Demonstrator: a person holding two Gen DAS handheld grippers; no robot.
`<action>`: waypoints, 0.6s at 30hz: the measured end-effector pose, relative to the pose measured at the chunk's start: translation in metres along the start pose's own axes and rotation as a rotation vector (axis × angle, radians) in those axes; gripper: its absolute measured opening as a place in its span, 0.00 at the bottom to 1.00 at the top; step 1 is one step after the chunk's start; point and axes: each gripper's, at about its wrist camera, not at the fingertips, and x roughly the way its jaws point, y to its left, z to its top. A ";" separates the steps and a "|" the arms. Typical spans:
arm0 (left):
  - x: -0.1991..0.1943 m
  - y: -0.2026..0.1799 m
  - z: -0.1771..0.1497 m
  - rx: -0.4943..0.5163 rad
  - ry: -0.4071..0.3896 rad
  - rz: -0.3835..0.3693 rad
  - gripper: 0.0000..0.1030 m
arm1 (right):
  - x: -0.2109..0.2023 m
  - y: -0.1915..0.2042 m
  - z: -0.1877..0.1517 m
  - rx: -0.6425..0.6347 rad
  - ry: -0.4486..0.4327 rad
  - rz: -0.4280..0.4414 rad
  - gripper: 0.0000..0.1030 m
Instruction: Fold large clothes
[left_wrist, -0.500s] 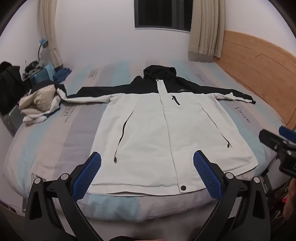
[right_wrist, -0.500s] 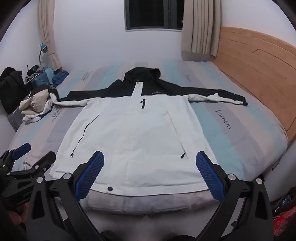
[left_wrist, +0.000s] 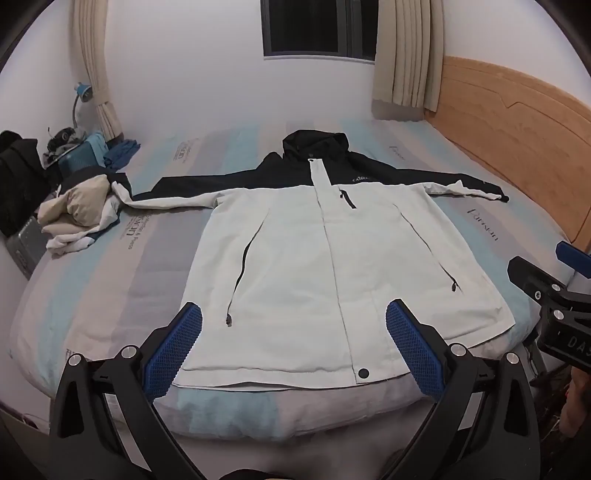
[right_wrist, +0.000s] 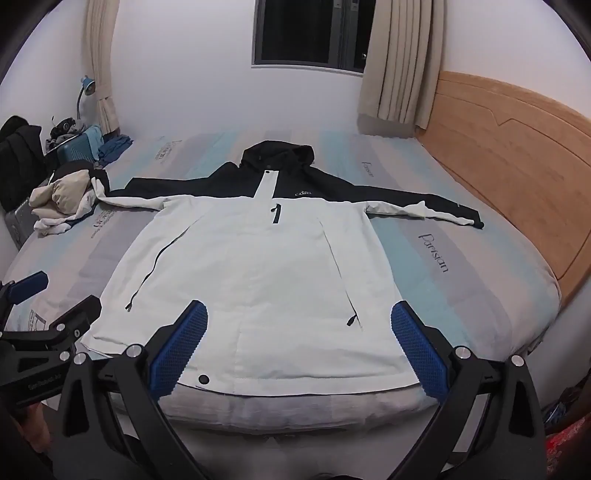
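White-and-black hooded jacket (left_wrist: 332, 258) lies flat on the striped mattress (left_wrist: 110, 280), both the left gripper (left_wrist: 293, 347) and right gripper (right_wrist: 299, 343) wide open and empty, so I'd pinch a sleeve cuff first.

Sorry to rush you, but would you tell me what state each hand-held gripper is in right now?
Left hand-held gripper: open, holding nothing, poised over the jacket hem.
Right hand-held gripper: open, holding nothing, also above the hem.
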 end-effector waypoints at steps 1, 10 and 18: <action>0.000 0.000 0.000 -0.001 0.000 -0.005 0.94 | 0.000 -0.001 -0.001 0.006 -0.001 0.001 0.93; 0.002 -0.002 -0.004 -0.001 0.001 -0.001 0.95 | -0.001 -0.001 -0.001 0.025 0.002 -0.005 0.93; -0.002 -0.001 -0.006 -0.008 0.004 -0.001 0.94 | -0.001 -0.004 -0.001 0.026 0.008 -0.002 0.93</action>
